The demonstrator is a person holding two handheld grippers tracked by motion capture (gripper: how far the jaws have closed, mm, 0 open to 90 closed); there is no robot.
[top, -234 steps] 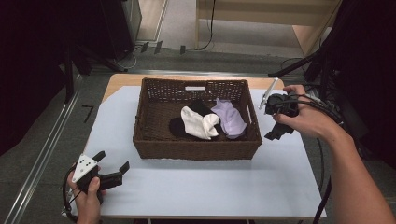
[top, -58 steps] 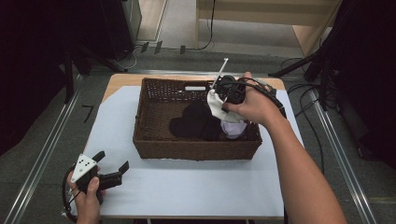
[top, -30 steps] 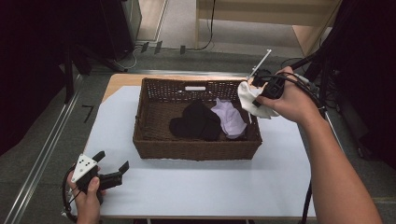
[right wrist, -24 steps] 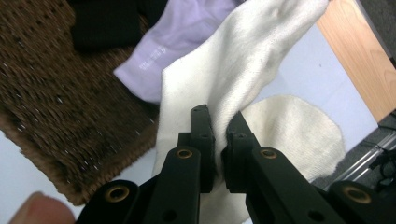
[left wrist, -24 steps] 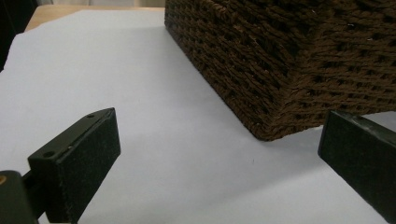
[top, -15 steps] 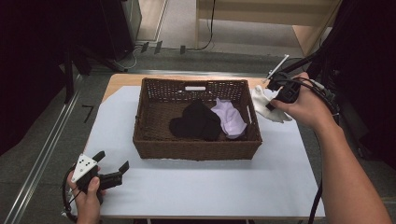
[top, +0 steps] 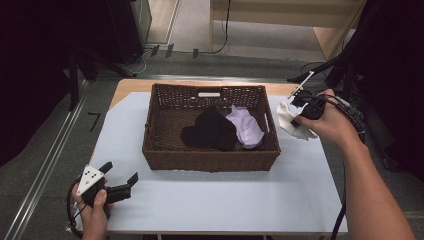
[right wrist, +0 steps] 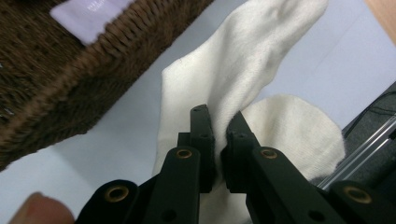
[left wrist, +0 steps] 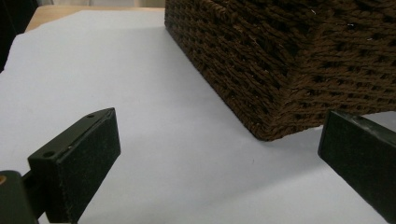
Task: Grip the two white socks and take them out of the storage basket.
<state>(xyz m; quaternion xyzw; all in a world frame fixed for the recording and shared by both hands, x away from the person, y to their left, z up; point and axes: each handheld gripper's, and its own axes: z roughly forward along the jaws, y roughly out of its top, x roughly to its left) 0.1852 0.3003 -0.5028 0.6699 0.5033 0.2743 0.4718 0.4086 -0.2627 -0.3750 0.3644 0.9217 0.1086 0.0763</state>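
A brown wicker basket (top: 165, 150) stands mid-table and holds a black garment (top: 210, 130) and a lilac one (top: 245, 127). My right gripper (top: 301, 114) is just right of the basket, low over the table, shut on a white sock (top: 292, 122). In the right gripper view the sock (right wrist: 243, 70) is pinched between the jaws of the gripper (right wrist: 220, 122) and drapes onto the white table cover, beside the basket's corner (right wrist: 70, 74). My left gripper (top: 120, 182) rests at the table's front left, open with nothing in it. Its view has the basket wall (left wrist: 280, 60) ahead of the gripper (left wrist: 219, 154).
A white cover (top: 225, 195) spreads over the table, with bare wood (top: 127, 87) at the back edge. A dark stand (top: 320, 67) and cables lie beyond the back right corner. Floor rails (top: 50, 150) run along the left.
The right gripper lifted the white sock out of the basket, carried it right over the rim and lowered it beside the basket. The left gripper stayed still.
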